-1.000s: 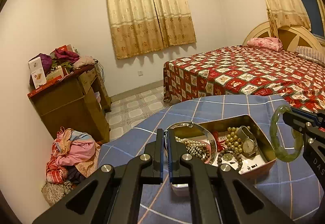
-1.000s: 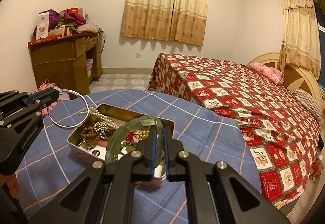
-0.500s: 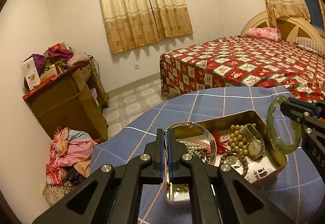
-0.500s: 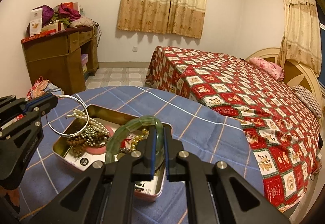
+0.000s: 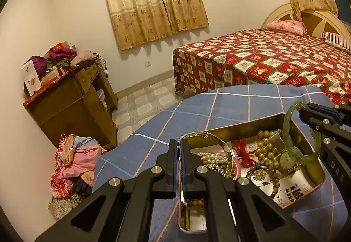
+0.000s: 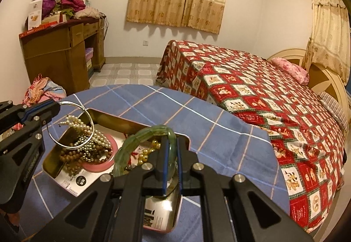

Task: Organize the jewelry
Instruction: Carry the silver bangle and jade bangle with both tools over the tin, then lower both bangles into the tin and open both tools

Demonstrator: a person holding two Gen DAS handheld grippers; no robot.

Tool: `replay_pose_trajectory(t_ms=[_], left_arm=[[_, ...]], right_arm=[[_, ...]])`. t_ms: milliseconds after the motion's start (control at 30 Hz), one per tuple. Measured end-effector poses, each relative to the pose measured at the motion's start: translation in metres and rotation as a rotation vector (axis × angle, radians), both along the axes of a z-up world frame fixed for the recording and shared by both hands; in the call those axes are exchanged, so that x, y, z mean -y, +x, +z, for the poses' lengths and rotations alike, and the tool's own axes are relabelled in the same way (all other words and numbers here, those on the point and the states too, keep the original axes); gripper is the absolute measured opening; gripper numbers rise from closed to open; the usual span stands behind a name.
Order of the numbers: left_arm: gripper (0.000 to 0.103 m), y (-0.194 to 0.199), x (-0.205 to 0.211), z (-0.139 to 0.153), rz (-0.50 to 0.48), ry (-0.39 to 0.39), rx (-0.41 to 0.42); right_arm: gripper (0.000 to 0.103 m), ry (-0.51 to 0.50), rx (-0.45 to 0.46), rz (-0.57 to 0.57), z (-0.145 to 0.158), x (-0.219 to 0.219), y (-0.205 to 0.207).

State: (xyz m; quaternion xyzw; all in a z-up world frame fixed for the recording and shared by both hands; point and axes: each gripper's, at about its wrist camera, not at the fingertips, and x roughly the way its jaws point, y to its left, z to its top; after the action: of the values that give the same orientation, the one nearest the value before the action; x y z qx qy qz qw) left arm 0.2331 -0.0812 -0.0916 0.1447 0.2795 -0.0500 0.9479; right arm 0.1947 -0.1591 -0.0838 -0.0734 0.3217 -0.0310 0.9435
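An open metal tin (image 5: pixel 241 126) (image 6: pixel 114 119) sits on the blue checked tablecloth (image 5: pixel 230 105). It holds a pearl necklace (image 5: pixel 214 159) (image 6: pixel 96 134), gold beads (image 5: pixel 265 143), a watch (image 5: pixel 286 159) and brown beads. My left gripper (image 5: pixel 179 143) (image 6: pixel 56 108) is shut on a thin silver bangle (image 5: pixel 219 139) (image 6: pixel 92 125), which hangs over the tin's left end. My right gripper (image 6: pixel 172 139) (image 5: pixel 307 110) is shut on a green jade bangle (image 6: pixel 140 134) (image 5: pixel 286 130), held upright over the tin's right end. Whether either bangle touches the contents I cannot tell.
The round table's far edge (image 6: pixel 197 99) drops to a tiled floor. A bed with a red patterned cover (image 6: pixel 252 92) stands beyond on the right. A cluttered wooden desk (image 5: pixel 70 108) and a heap of clothes (image 5: pixel 74 163) are on the left.
Both grippers have come forward and sunk a little toward the tin, each keeping its bangle. The tin now looms larger and nearer in both views.
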Motion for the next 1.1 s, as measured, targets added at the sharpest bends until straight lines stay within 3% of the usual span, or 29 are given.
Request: replay_pose_trajectory(t_ms=[733,1100], left_arm=[[0.002,0.019,0.010,-0.022,-0.015,0.044,-0.083],[0.002,0.026,0.009,-0.028,0.003,0.031,-0.103]], right_arm=[[0.008,0.005,-0.102,0.008,-0.023,0.000,0.025],[0.009,-0.019,-0.112,-0.009,-0.028,-0.004,0.031]])
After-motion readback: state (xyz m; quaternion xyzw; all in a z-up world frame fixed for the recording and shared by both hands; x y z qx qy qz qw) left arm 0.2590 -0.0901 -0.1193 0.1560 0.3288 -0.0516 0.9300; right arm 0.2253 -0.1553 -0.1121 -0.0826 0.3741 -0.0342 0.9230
